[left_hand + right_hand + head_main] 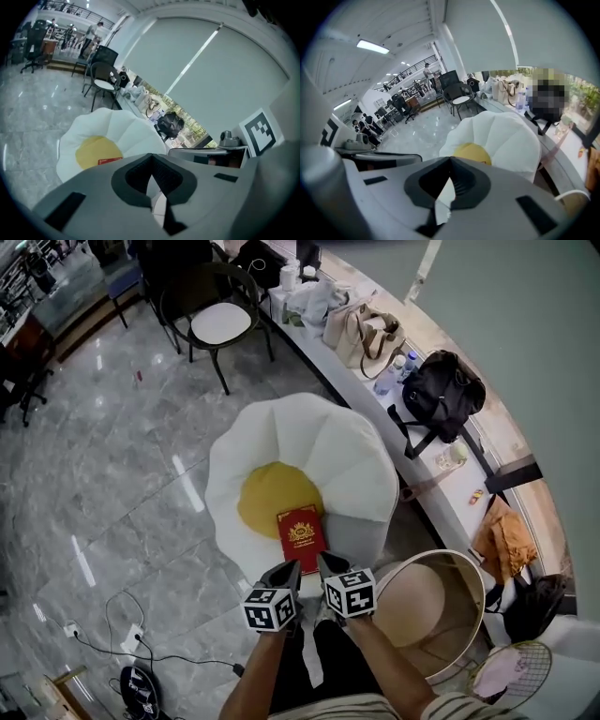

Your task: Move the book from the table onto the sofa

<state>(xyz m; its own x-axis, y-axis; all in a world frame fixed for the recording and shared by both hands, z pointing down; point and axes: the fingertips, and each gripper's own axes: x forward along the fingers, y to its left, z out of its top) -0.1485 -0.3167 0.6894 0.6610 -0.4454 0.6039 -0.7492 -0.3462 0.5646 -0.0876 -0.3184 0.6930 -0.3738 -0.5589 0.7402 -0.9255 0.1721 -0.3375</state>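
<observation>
The red book (301,538) lies flat on the fried-egg sofa (356,465), at the yolk's edge. The left gripper (284,570) and right gripper (330,563) are fully closed and nothing is held. The book is judged thin, stiff, light and smooth-covered; an edge grip is advised.

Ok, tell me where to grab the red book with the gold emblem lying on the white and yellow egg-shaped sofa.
Probably its near short edge, coming in low from the person's side. The red book lies flat on the padded egg-shaped sofa, so only its thin edges offer a pinch; the cushion should yield under a lower jaw.
</observation>
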